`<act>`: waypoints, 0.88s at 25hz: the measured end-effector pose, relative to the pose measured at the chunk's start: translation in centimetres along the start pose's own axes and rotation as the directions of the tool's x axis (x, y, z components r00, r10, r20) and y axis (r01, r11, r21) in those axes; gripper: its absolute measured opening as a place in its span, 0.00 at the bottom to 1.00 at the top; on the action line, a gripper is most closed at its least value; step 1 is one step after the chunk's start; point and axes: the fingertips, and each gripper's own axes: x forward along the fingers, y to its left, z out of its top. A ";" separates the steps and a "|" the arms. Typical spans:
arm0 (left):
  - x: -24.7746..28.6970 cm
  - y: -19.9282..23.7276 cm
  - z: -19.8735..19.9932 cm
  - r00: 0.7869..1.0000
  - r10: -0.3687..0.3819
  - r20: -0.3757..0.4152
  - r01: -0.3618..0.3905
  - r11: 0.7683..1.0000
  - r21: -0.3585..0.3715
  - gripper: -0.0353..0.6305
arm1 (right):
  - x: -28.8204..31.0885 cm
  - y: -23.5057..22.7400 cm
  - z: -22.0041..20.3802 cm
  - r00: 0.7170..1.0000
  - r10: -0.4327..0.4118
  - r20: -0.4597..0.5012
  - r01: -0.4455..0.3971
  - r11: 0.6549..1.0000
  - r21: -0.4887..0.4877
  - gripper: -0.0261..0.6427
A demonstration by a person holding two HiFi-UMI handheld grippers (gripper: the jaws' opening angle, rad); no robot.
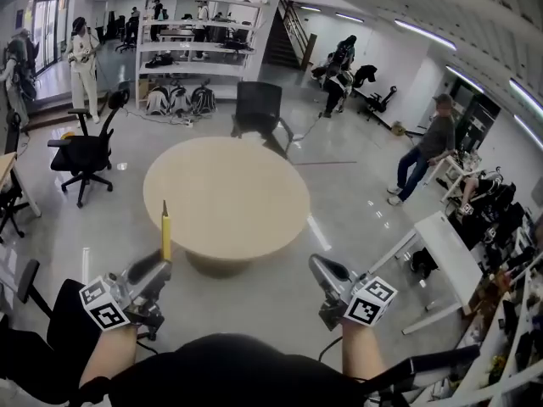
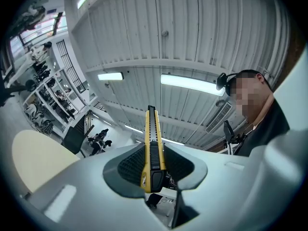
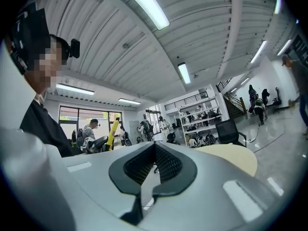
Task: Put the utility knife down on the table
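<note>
Forearms stretched ahead, we stop short of the round worktop at twelve o'clock. Our left gripper, at seven, tilts upward, fingers clamped on the yellow utility knife, held in the air. Our right gripper, at five, lies level, fingers together, empty.

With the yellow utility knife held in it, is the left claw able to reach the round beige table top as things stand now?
Probably yes. The left claw grips the yellow utility knife upright, and the round beige table ahead is bare, with nothing standing between them.
</note>
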 end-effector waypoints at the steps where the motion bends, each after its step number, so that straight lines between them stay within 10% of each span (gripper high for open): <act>1: -0.4 0.9 0.5 1.000 0.005 0.003 -0.005 1.000 0.001 0.23 | 1.2 0.1 0.0 1.000 0.005 -0.005 -0.005 1.000 -0.001 0.06; 13: -2.2 7.8 1.7 0.991 0.127 0.047 -0.127 0.992 0.003 0.23 | 9.2 -4.0 0.3 0.996 0.075 -0.039 -0.075 0.997 0.000 0.06; 22: 4.5 14.8 1.7 0.962 0.262 0.073 -0.266 0.963 0.054 0.23 | 18.0 -16.1 1.1 0.977 0.211 -0.031 -0.209 0.976 0.064 0.06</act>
